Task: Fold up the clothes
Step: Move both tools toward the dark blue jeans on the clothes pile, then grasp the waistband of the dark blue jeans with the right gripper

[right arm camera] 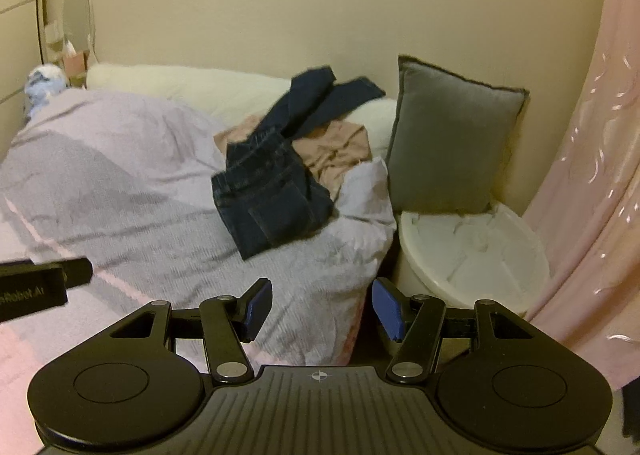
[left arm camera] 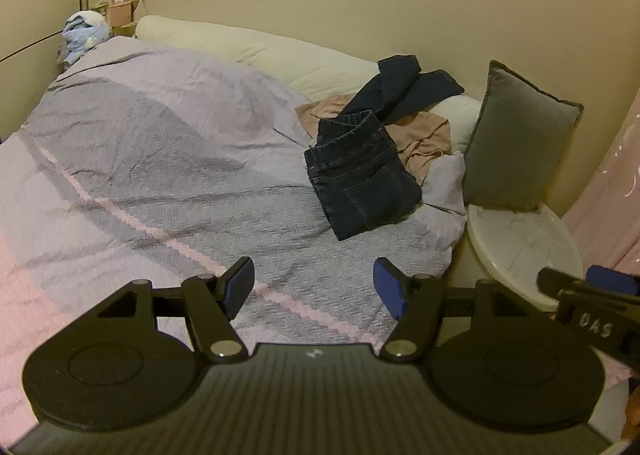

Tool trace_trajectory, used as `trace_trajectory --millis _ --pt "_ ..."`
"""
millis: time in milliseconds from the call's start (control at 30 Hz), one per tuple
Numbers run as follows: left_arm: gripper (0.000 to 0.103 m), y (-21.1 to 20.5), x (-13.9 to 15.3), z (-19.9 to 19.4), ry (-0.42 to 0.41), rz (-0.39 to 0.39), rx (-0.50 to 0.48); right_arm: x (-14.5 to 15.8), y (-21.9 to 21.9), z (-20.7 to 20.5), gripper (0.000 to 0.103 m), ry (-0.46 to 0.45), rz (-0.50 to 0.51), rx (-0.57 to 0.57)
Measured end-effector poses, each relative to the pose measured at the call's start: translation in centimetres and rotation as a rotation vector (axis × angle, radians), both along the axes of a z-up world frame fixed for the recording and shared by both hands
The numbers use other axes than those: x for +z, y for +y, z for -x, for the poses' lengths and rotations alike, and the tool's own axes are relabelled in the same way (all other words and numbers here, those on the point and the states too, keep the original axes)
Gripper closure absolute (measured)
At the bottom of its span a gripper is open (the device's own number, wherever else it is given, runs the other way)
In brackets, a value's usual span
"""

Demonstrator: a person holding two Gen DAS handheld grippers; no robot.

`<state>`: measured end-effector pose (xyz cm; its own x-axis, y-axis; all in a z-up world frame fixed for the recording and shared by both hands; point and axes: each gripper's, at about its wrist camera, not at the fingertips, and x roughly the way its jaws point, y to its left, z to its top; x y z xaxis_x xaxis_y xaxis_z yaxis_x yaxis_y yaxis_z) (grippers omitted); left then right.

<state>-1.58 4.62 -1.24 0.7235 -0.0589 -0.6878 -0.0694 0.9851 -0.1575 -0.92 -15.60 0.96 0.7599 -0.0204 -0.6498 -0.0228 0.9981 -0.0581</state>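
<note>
Dark blue jeans lie folded at the bed's far right, with legs trailing up onto a white pillow; they also show in the right wrist view. A tan garment lies crumpled under them, also in the right wrist view. My left gripper is open and empty above the bedspread, well short of the clothes. My right gripper is open and empty over the bed's right edge. Its tip shows in the left wrist view.
A lilac and grey bedspread covers the bed. A grey cushion leans on the wall above a white round basket. A pink curtain hangs on the right. A blue and white bundle sits at the far left.
</note>
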Motion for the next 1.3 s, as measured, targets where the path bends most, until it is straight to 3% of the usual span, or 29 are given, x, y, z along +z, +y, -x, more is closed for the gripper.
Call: trace_trajectory --millis 200,633,1000,1200,1300 --pt "0.041 1.4 -0.2 0.0 0.005 0.029 0.021 0.6 0.5 0.2 0.044 -0.056 -0.012 0.020" --pt "0.041 2.0 -1.3 -2.9 0.019 0.021 -0.001 -2.1 -0.8 -3.7 0.044 0.040 -0.058 0.033" --pt "0.041 2.7 -4.9 -11.1 0.087 0.055 0.006 -6.1 -1.0 -11.5 0.044 0.093 -0.025 0.064" --pt "0.041 2.4 -7.6 -16.6 0.129 0.044 -0.092 -9.3 -0.9 -16.5 0.044 0.126 -0.003 0.095" --pt "0.041 2.5 -9.4 -19.2 0.163 0.040 -0.092 -11.4 -0.9 -19.1 0.044 0.143 0.007 0.109"
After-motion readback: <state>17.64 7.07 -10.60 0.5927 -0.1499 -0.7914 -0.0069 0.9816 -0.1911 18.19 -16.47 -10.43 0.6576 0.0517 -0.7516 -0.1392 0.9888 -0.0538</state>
